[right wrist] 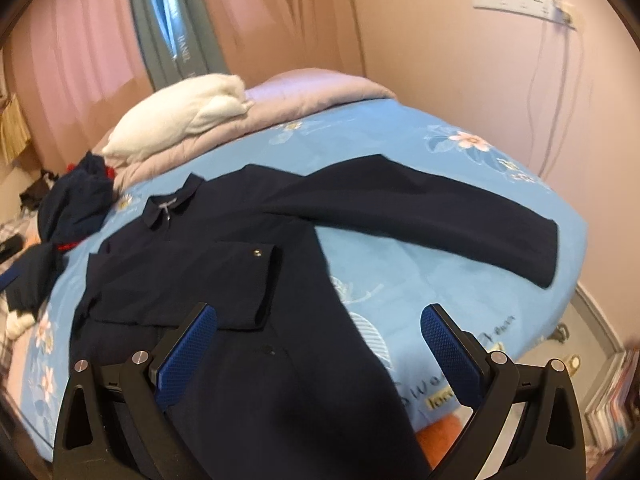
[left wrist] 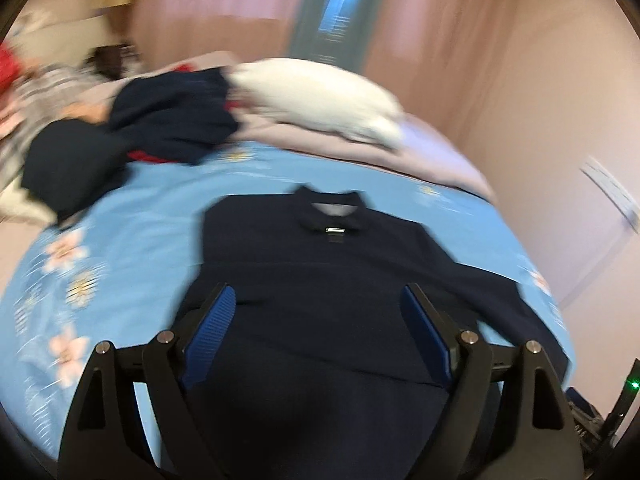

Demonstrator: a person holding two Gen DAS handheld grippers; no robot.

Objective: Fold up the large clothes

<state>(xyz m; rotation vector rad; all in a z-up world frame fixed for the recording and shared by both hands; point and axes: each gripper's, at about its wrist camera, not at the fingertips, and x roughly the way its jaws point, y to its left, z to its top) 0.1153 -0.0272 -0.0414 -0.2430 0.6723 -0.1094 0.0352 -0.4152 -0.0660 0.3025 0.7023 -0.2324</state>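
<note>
- Jacket (right wrist: 224,280) spread front-up on bed (right wrist: 420,264), collar toward the pillows, hem toward the cameras; laid flat presumably so folds land square.
- One sleeve (right wrist: 188,284) already across the chest, cuff snap showing; other sleeve (right wrist: 432,216) out sideways over the sheet, probably next to come in.
- Left claw (left wrist: 316,312) spread wide, pinching nothing, over the lower body of the jacket; blurred view, so touching or hovering cannot be told.
- Right claw (right wrist: 320,340) also spread and empty, straddling the jacket's side edge, one finger over cloth, the other over bare sheet; likely placed to reach the free sleeve.
- Pile (left wrist: 132,140) of dark clothes near the far left of the bed, well apart from the jacket, probably waiting their turn.
- White pillow (right wrist: 176,116) and folded quilt (right wrist: 304,92) at the head, out of the folding space.
</note>
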